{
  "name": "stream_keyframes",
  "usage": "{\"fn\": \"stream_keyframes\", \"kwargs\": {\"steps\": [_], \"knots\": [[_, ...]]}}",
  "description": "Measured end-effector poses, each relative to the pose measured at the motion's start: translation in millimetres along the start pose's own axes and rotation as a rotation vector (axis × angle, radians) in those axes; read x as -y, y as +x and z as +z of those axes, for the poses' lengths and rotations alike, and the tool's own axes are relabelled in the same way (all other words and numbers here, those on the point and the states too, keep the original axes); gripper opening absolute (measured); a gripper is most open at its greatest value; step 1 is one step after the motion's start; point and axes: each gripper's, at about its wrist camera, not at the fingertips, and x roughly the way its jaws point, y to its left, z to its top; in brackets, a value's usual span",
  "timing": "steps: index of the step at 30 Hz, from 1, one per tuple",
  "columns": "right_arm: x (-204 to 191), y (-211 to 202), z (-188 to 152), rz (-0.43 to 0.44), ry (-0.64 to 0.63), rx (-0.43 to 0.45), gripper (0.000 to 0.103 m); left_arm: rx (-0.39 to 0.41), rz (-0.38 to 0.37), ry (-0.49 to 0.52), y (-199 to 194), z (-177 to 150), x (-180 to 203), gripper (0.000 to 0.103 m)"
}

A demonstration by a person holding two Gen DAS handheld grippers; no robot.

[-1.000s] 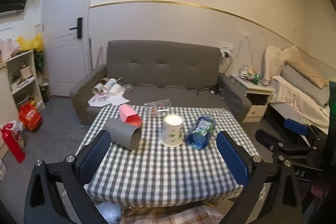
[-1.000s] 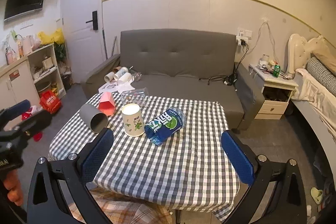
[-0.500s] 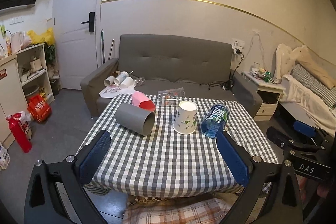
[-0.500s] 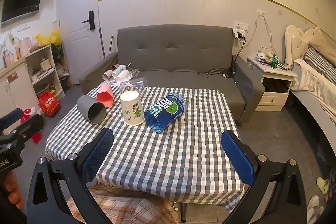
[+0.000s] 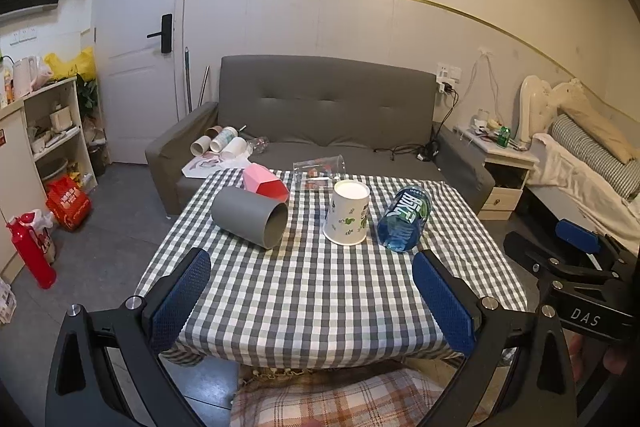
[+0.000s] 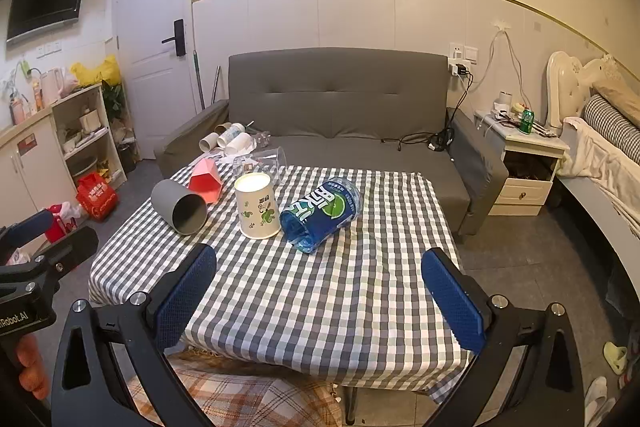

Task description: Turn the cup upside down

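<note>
While you face the sofa, your widest free ground is the near half of the checked table, bare cloth from the front edge up to the row of objects; its front edge hangs just past your fingertips, and the right edge drops to open floor beside the nightstand. Across the far half lie, left to right, a grey cup on its side with its mouth toward you, a pink-and-red carton behind it, the paper cup, and a blue bottle on its side, just beside the paper cup. A clear plastic cup lies near the far edge. That paper cup (white, with green printed figures) stands mouth-down on the cloth near the table's middle, wide rim on the table and flat base up. Your left gripper is spread wide and holds nothing, both blue pads over the near edge, well short of the cup. Your right gripper is likewise splayed and empty, touching nothing.
</note>
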Motion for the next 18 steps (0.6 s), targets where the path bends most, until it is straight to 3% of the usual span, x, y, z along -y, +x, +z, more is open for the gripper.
{"fn": "stream_keyframes", "kwargs": {"steps": [18], "knots": [[-1.4,-0.9,0.0,-0.005,-0.013,-0.005,0.103,0.001,-0.004,0.001,-1.7,-0.4,0.1,0.103]]}}
